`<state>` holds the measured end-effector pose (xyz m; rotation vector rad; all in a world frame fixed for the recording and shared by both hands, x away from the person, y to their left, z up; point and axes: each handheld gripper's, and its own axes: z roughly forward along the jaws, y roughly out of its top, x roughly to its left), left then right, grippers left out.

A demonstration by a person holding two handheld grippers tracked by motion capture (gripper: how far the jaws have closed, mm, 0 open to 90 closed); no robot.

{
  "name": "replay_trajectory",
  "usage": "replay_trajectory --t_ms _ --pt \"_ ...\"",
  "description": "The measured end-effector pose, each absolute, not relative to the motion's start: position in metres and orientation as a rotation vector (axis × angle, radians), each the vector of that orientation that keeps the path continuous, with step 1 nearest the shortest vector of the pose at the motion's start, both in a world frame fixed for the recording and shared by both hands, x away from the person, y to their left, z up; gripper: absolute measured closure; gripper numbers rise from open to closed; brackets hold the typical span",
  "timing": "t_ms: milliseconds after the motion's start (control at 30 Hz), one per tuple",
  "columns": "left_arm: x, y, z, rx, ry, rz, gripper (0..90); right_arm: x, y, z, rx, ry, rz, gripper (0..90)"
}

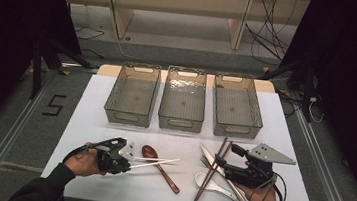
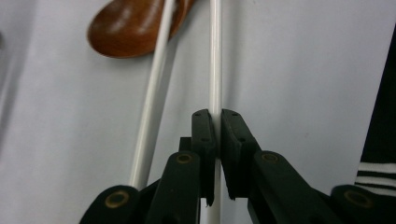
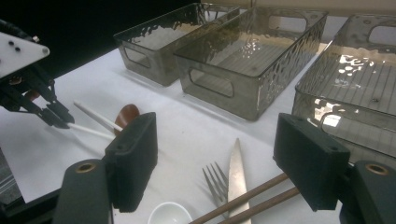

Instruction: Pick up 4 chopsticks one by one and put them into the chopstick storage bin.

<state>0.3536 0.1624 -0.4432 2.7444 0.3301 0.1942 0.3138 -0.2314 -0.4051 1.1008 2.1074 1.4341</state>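
My left gripper is shut on one white chopstick, its pads pinching the stick near one end. The second white chopstick lies loose beside it, across the bowl of a brown wooden spoon. In the high view the left gripper sits at the front left of the white table. My right gripper stands open with nothing pressed by its pads. It hovers over a fork, a knife and two brown chopsticks. A white ceramic spoon lies just left of it.
Three grey see-through bins stand side by side at the back of the table: left, middle, right. The table's white top ends close behind both hands. Dark stands and cables flank the table.
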Motion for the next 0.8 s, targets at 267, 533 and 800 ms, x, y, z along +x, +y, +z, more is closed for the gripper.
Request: replay_trajectory --t_ms 267,533,800 --pt "0.360 0.167 -0.433 2.636 0.471 0.213 84.2 0.314 -0.232 -0.405 1.103 2.104 1.437 31.3" --pt "0.370 0.177 -0.421 2.518 0.612 0.258 84.2 0.314 -0.232 -0.405 1.106 2.103 1.434 31.3" --pt "0.390 0.189 -0.405 2.324 0.773 0.314 84.2 0.314 -0.233 -0.405 1.109 2.100 1.436 31.2"
